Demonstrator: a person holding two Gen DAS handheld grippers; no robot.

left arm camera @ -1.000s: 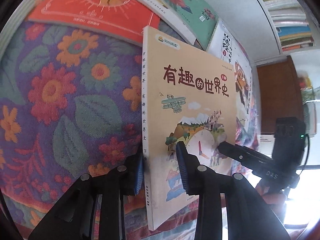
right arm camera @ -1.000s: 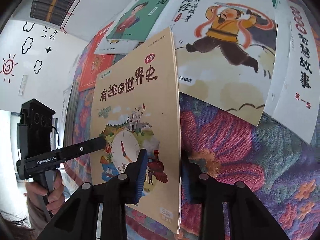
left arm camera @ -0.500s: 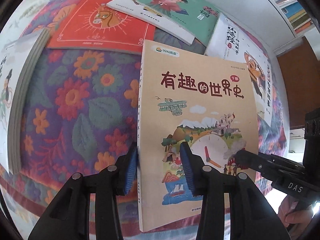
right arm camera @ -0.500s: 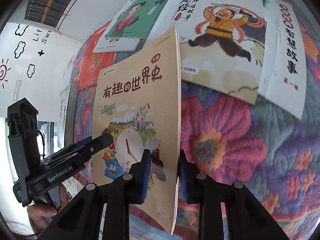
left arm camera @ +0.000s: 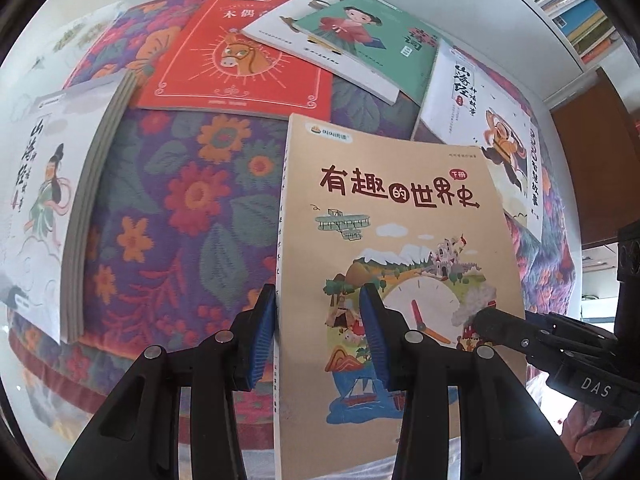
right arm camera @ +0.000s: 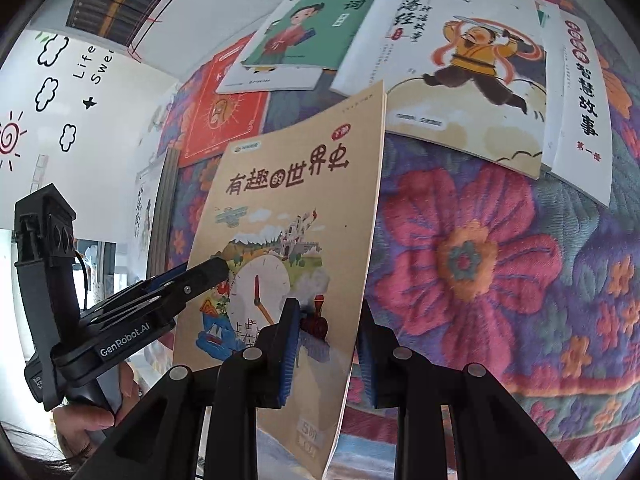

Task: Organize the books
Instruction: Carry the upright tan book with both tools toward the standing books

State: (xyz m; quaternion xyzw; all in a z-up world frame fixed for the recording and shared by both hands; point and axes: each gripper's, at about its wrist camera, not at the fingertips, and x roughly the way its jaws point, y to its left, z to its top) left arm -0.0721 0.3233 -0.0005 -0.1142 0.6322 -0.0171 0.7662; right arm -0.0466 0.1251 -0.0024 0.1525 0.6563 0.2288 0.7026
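While both tongs clamp it, the tan paperback book with a clock-and-castle cover [left arm camera: 400, 248] is held tilted above the floral quilted bed cover [left arm camera: 168, 216]. The left tongs [left arm camera: 320, 340] pinch its spine edge and the right tongs [right arm camera: 326, 344] its open edge; other books lie along the cover's far edge.

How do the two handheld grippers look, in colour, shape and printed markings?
Both are black plastic with two fingers, silver screws and ribbed blue pads. The left gripper reads "GenRobot.AI" in white and has a thin black cable at its camera block. The right gripper reads "DAS" in white.
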